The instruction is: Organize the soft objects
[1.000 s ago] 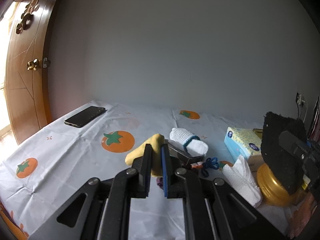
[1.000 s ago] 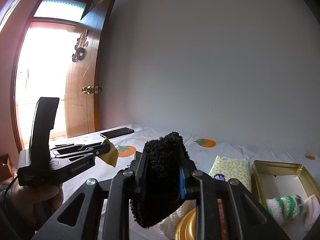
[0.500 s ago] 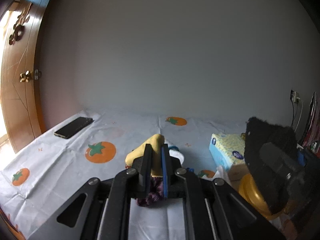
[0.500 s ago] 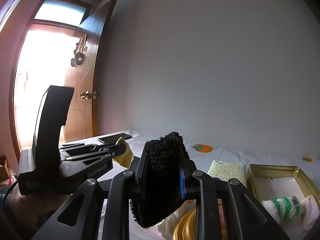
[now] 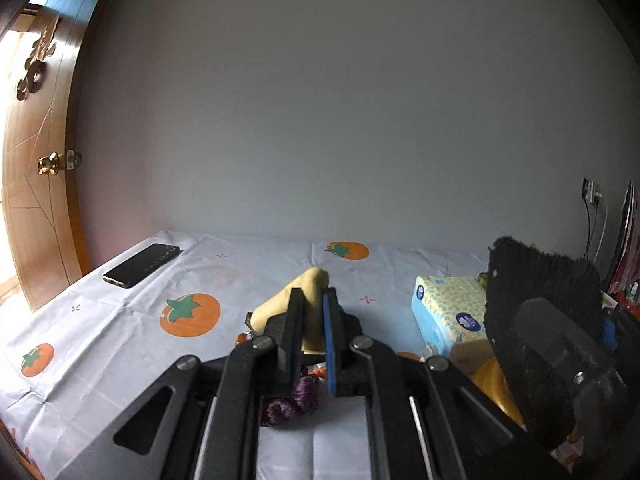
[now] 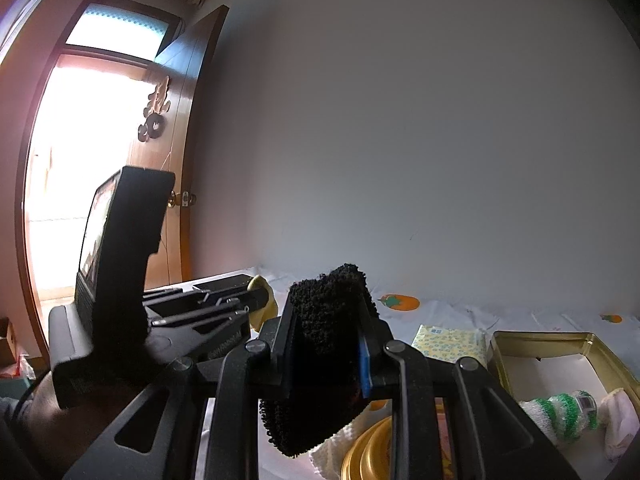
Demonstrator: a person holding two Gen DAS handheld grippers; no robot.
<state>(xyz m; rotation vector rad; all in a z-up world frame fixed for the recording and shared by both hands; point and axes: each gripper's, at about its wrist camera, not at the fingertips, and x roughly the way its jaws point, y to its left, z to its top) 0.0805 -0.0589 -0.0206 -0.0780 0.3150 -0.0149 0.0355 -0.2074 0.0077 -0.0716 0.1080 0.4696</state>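
Observation:
My left gripper (image 5: 310,300) is shut on a yellow soft cloth (image 5: 296,300) and holds it above the table; the cloth also shows in the right wrist view (image 6: 264,304). My right gripper (image 6: 326,312) is shut on a black fuzzy cloth (image 6: 320,360), also seen at the right of the left wrist view (image 5: 536,320). A gold tin box (image 6: 540,340) at the right holds a green-and-white knitted item (image 6: 560,408) and a pale cloth (image 6: 620,420). A purple knitted piece (image 5: 296,396) lies under the left gripper.
A black phone (image 5: 140,264) lies at the far left of the tomato-print tablecloth (image 5: 120,320). A tissue pack (image 5: 448,308) and a round gold lid (image 6: 372,452) sit near the box. A wooden door (image 5: 36,160) stands left.
Both grippers have risen with their cloths. The left gripper has moved closer to the right one; the white glove and scissors on the table have dropped out of its view.

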